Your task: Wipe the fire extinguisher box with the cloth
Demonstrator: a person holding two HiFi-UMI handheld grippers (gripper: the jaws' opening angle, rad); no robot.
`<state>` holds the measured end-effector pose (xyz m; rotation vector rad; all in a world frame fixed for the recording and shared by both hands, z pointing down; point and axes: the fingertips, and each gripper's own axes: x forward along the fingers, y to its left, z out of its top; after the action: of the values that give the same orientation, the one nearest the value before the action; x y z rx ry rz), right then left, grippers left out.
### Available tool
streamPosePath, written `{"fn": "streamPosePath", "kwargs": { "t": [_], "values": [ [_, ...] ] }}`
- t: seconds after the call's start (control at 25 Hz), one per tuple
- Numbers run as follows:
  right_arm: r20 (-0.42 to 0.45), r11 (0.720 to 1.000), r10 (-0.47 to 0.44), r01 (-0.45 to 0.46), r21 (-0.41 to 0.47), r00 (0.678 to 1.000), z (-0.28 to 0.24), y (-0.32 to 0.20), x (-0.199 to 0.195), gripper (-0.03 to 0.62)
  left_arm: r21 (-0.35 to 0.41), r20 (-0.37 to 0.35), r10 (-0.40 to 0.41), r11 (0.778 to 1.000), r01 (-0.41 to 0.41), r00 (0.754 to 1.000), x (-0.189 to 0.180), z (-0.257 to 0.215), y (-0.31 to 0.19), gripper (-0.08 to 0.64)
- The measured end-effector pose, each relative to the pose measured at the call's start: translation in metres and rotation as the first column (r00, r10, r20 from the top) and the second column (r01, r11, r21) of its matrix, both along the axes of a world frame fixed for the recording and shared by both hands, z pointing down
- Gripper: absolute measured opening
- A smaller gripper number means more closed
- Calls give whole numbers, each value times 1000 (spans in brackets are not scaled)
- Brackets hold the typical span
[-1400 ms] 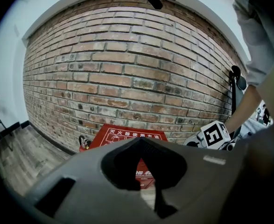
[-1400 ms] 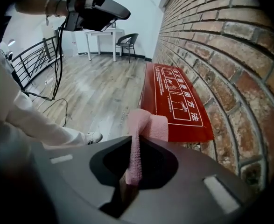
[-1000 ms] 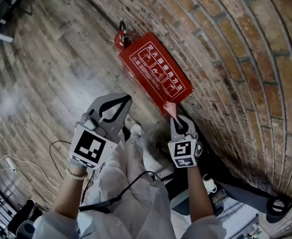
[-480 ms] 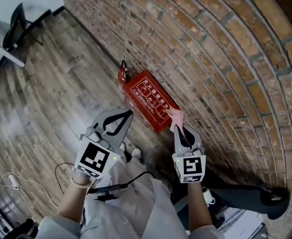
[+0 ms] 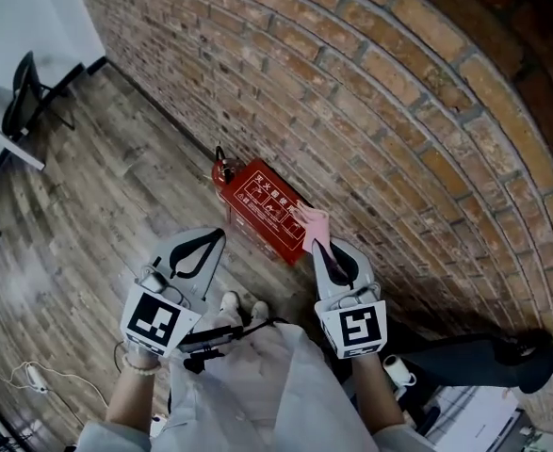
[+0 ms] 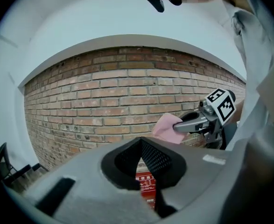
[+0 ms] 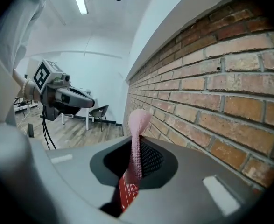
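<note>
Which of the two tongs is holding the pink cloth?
The right tongs: the pink cloth is pinched between them and sticks out past their tips. The left tongs are shut with nothing between them.

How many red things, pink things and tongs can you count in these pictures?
Red things: 2 (fire extinguisher box, fire extinguisher)
Pink things: 1 (cloth)
Tongs: 2 (left tongs, right tongs)
Total: 5

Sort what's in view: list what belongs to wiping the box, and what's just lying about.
For the job:
- pink cloth, clamped in the right hand-held gripper
- red fire extinguisher box against the brick wall

Lying about:
- black chair
- white cable on the wooden floor
</note>
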<state>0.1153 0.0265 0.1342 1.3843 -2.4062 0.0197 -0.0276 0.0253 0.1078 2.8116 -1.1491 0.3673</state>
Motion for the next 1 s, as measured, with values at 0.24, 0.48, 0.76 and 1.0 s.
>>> {"fn": "streamPosePath", "kwargs": {
  "t": [0.24,0.48,0.76,1.0],
  "values": [
    [36,1000,-14,14,-4,999,-8,7,-5,28,2,36,-53,999,53,998,-9,-6,4,0],
    [39,999,-34,34,10,999,-14,4,-11,28,-8,24,-83,997,83,996,-10,-7,10,0],
    [32,998,-58,57,15,998,-13,1,-19,28,13,14,-87,996,87,996,-7,-8,7,0],
    [20,997,-72,72,13,997,-11,3,-24,28,9,9,-85,996,85,996,-4,-5,6,0]
  ]
}}
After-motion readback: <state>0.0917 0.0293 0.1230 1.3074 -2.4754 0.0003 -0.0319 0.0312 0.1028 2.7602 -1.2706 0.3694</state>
